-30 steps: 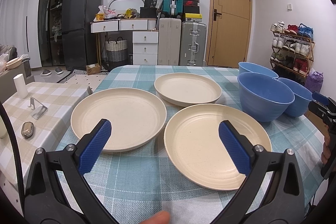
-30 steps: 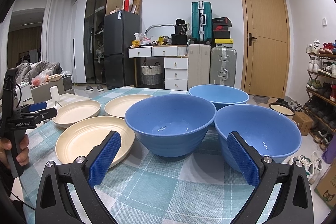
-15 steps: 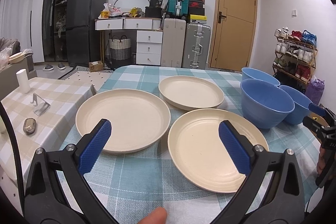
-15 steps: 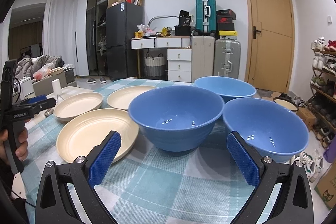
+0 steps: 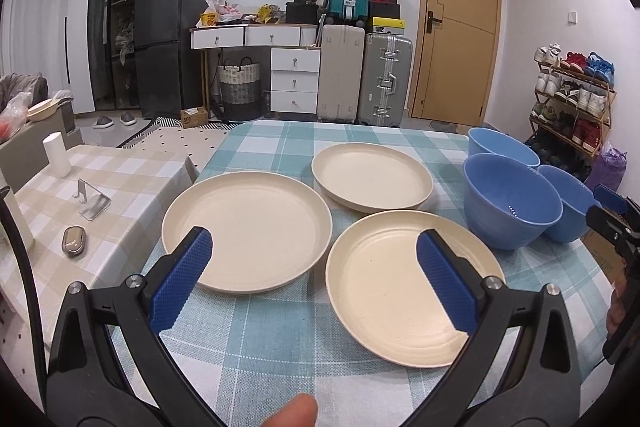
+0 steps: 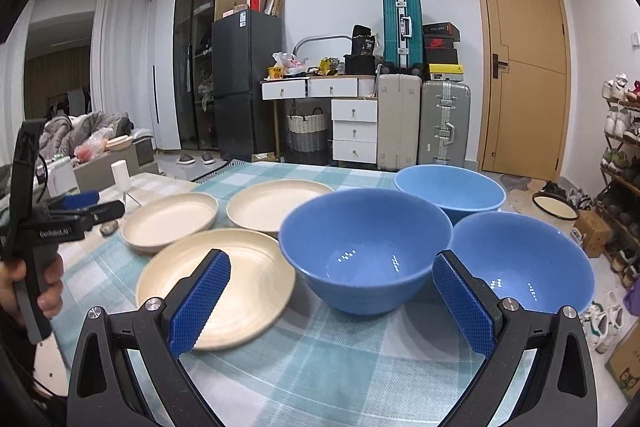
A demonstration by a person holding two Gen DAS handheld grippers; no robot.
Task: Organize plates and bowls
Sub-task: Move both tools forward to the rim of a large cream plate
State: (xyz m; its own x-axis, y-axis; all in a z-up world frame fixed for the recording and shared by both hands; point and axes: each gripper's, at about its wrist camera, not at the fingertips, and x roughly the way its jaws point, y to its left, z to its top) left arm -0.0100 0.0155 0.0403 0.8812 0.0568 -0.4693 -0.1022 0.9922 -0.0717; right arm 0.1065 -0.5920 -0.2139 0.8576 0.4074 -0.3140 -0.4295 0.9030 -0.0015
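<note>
Three cream plates lie apart on the teal checked tablecloth: a left plate (image 5: 246, 229), a far plate (image 5: 372, 177) and a near right plate (image 5: 412, 283). Three blue bowls stand at the right: the nearest bowl (image 6: 366, 249), a far bowl (image 6: 450, 189) and a right bowl (image 6: 524, 261). My left gripper (image 5: 314, 281) hovers open above the table's near edge, between the two near plates. Wide open and holding nothing, my right gripper (image 6: 330, 297) hangs just before the nearest bowl.
A side table with a beige checked cloth (image 5: 120, 179) adjoins on the left, carrying a white cylinder (image 5: 57, 155), a metal stand (image 5: 92, 199) and a small oval object (image 5: 74, 241). Suitcases, drawers, a fridge and a door line the back wall. A shoe rack (image 5: 572, 107) stands right.
Both grippers have pulled back and risen slightly, so the plates and bowls sit lower and smaller in view. Nothing on the table has moved.
</note>
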